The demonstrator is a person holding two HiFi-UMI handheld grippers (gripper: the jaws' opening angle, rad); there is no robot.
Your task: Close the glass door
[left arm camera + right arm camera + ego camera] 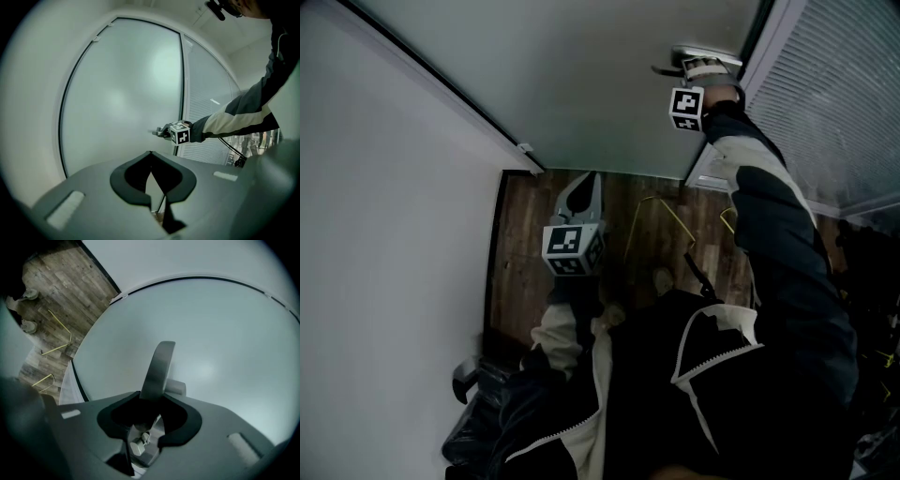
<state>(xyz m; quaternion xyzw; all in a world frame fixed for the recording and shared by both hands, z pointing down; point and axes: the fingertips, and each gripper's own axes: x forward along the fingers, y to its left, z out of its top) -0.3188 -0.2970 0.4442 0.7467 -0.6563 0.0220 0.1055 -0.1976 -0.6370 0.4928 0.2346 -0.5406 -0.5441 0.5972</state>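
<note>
The frosted glass door [581, 84] fills the top of the head view, framed in black. Its metal lever handle [689, 58] sits at the door's right edge. My right gripper [701, 67] is up at it, shut on the handle. In the right gripper view the handle [159, 366] runs straight between the jaws of that gripper [149, 401]. My left gripper [581, 192] hangs low in front of the door, jaws together and holding nothing. In its own view the left gripper [150, 155] points at the glass, with the right gripper [164, 132] beyond it at the handle [155, 132].
A white wall [384, 234] stands at the left. A slatted blind panel [834, 94] adjoins the door at the right. Dark wood floor [525, 244] lies below, with thin yellow wire frames [661, 211] on it. Chair casters [28, 296] rest on the floor.
</note>
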